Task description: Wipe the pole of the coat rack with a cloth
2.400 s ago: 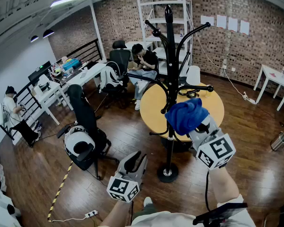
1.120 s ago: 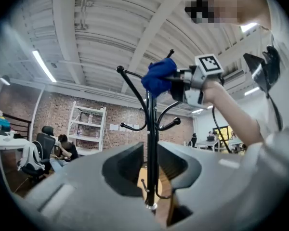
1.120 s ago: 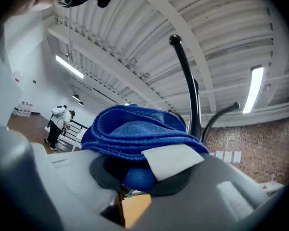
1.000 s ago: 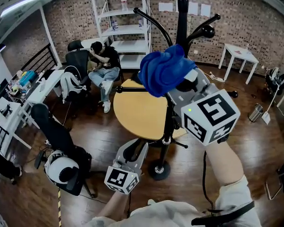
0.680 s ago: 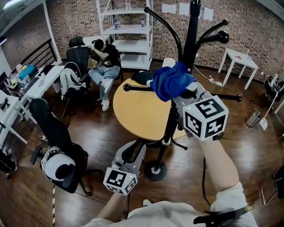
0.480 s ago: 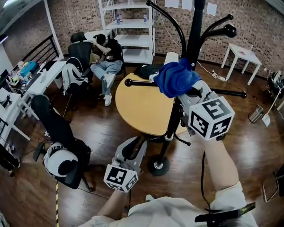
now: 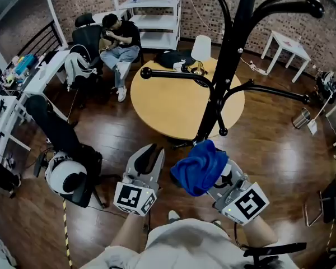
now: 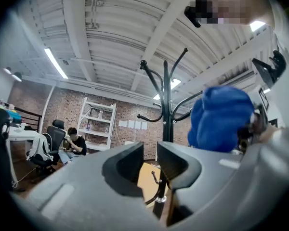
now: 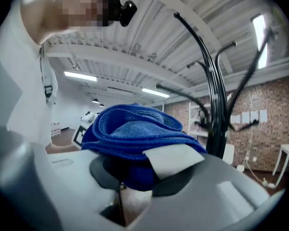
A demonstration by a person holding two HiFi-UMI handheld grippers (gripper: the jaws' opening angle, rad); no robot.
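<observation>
Clamping the blue cloth (image 7: 199, 167), right tongs (image 9: 135, 174) hang near the pole (image 7: 229, 66); left tongs (image 7: 153, 152) parted, empty.

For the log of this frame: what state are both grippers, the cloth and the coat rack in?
Blue fabric cloth: bunched, clamped, not touching the pole.
Black metal coat rack: upright on the floor.
Left gripper: open, empty.
Right gripper: shut on blue fabric cloth.

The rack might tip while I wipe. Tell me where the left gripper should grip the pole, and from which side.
Probably the pole, on its bare straight stretch below the horizontal arms, from the near left, where the open left gripper faces it. The shaft is slim and round there, and no arm crosses that side.
</observation>
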